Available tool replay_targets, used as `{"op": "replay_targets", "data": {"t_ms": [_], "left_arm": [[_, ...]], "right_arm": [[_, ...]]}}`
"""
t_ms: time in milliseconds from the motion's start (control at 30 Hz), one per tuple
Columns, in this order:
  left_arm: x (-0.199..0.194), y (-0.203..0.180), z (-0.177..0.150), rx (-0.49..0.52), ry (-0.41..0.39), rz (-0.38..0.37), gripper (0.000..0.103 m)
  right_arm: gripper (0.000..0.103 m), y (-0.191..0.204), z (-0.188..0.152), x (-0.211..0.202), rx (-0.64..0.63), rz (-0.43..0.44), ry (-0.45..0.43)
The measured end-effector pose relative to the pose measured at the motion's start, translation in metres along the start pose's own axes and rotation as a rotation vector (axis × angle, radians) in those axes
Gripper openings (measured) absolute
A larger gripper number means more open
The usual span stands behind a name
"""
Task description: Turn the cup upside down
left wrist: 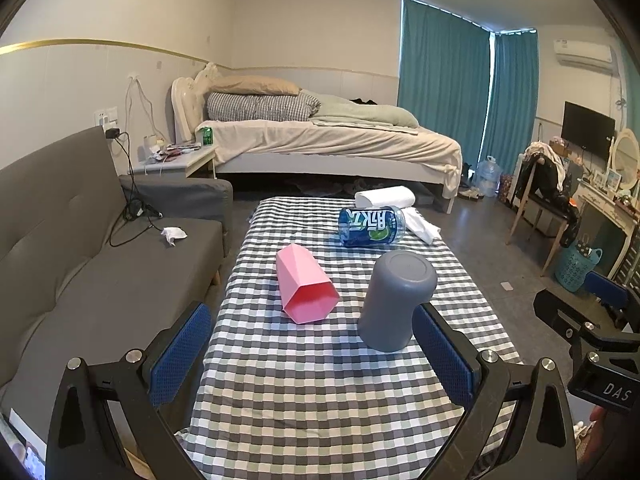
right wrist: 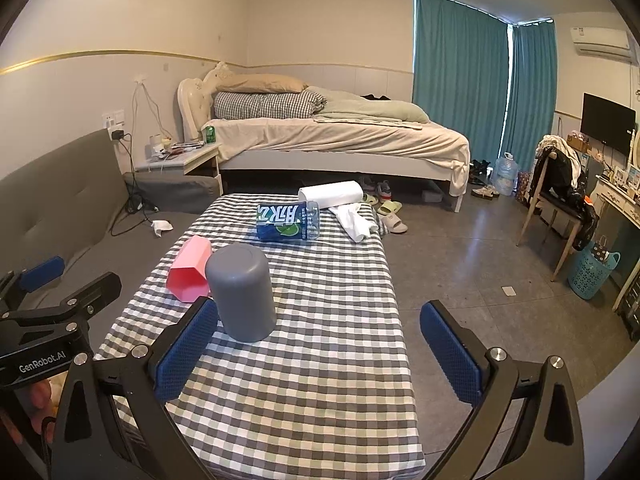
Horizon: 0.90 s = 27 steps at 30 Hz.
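- Right tongs point(right wrist: 316, 344) spread wide, nothing betw the blue pads point(right wrist: 186, 346).
- Grey cup point(right wrist: 243, 293) upside down on checkered table point(right wrist: 320, 380), base up, just beside the left pad; can't tell if touching.
- Pink cup point(right wrist: 191, 269) on its side, mouth toward cam, behind-left of grey cup, partly hidden by it.
- Blue bottle point(right wrist: 288, 222) lying on its side further back.
- White cloth point(right wrist: 354, 220) & white roll point(right wrist: 331, 194) at far end of table.
- Left tongs point(right wrist: 42, 270) at left edge of view, over grey sofa point(right wrist: 60, 208).
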<state>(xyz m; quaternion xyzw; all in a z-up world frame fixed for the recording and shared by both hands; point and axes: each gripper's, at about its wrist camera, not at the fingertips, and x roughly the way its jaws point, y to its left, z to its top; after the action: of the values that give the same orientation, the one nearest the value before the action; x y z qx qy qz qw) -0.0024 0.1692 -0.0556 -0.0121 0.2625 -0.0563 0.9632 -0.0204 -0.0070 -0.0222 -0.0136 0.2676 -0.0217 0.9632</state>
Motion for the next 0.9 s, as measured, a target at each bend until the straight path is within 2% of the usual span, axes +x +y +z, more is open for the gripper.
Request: {"op": "replay_targets", "data": {"t_ms": [900], "left_arm": [[-0.006, -0.0034, 0.0027, 0.02, -0.009, -0.034, 0.103]], "right_arm": [[0.103, -0.0027, 0.003, -0.0008, 0.008, -0.008, 0.011]]}}
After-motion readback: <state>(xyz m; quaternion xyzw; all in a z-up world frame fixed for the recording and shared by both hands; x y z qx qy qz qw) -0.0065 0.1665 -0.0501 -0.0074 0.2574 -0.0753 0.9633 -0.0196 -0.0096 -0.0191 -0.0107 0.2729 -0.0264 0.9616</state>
